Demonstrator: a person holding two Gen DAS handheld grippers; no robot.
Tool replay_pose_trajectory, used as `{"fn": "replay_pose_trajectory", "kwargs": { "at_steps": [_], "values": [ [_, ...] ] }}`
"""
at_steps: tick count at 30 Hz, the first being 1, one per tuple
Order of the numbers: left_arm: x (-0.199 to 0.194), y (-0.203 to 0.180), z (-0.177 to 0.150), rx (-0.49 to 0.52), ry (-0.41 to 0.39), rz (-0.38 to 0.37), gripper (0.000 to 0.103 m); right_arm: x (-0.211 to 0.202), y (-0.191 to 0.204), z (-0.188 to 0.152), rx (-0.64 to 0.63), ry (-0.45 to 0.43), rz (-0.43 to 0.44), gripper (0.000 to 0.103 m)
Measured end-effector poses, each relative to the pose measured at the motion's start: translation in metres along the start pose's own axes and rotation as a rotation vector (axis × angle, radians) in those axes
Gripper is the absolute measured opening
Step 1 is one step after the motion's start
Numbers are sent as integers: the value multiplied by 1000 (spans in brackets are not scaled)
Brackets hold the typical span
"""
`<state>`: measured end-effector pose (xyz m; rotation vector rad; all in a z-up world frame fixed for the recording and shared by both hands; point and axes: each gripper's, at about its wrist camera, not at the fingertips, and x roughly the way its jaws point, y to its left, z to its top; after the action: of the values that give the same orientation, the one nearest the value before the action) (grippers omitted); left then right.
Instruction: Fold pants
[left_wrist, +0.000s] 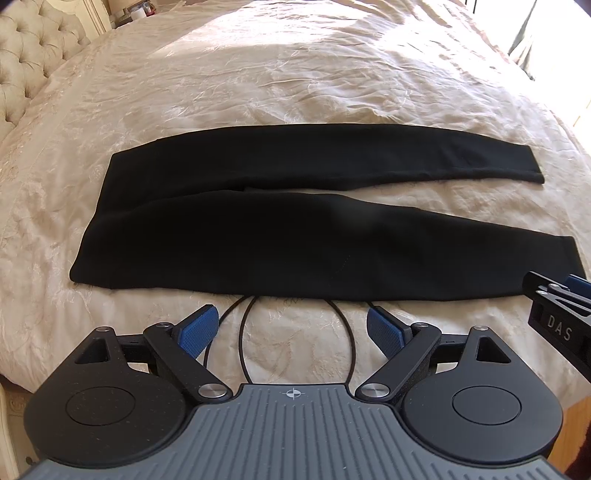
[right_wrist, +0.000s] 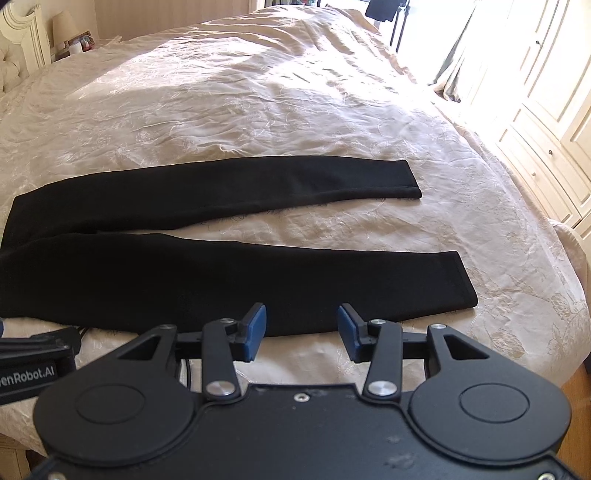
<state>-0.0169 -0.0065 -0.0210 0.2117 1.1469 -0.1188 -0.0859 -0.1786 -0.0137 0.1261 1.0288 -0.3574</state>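
Note:
Black pants (left_wrist: 295, 236) lie flat on the bed, waist at the left, two legs stretching right with a narrow gap between them. They also show in the right wrist view (right_wrist: 184, 273). My left gripper (left_wrist: 291, 325) is open and empty, just short of the near leg's front edge. My right gripper (right_wrist: 301, 325) is open and empty, at the near leg's front edge close to its cuff (right_wrist: 463, 280). The right gripper's body (left_wrist: 561, 317) shows at the right edge of the left wrist view.
The cream, wrinkled bedspread (left_wrist: 295, 85) covers the bed. A tufted headboard (left_wrist: 29, 55) stands at the far left. White cabinets (right_wrist: 546, 110) stand beyond the bed's right side. Black cables (left_wrist: 243, 343) loop on the bedspread by the left gripper.

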Motion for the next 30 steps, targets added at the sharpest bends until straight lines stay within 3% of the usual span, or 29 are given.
{"fn": "replay_pose_trajectory", "kwargs": {
  "at_steps": [30],
  "values": [
    [-6, 4, 8, -25, -46, -9, 88, 1, 6, -3, -21, 16, 85, 46]
  ]
}}
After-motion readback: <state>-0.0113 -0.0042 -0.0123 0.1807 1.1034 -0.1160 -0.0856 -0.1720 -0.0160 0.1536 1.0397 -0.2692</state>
